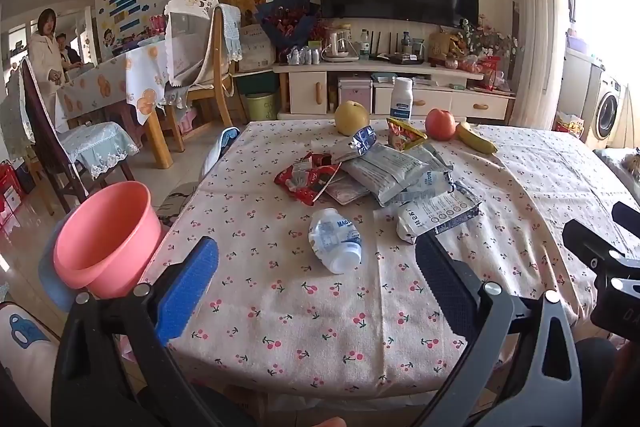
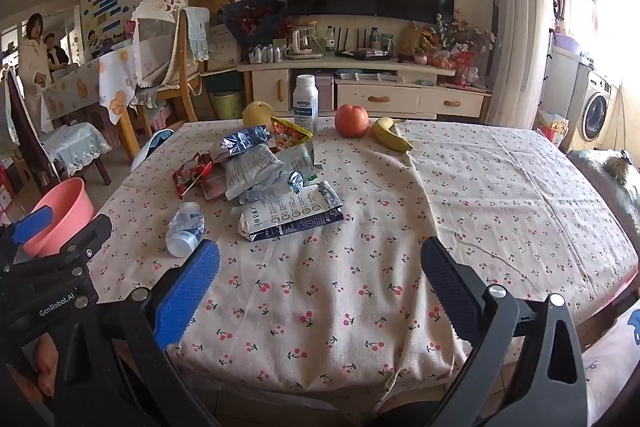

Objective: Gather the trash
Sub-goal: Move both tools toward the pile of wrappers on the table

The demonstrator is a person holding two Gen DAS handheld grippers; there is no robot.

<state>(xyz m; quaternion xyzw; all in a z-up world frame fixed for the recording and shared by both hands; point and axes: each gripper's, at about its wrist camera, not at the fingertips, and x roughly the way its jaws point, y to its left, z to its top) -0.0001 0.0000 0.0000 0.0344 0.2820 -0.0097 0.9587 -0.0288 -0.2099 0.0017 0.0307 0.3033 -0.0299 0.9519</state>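
While both the left gripper (image 1: pixel 316 287) and right gripper (image 2: pixel 320 287) gape wide and empty, one crushed plastic bottle (image 1: pixel 335 240) lies cap toward five o'clock, beside two upright-free fruits: pear (image 1: pixel 351 117), apple (image 1: pixel 440 123).

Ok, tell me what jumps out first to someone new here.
A heap of wrappers fills the middle of the cherry-print table, with a plastic bottle lying on its side just in front. Behind the heap sit a pear, apple and banana. A pink bin stands off the table's left edge.
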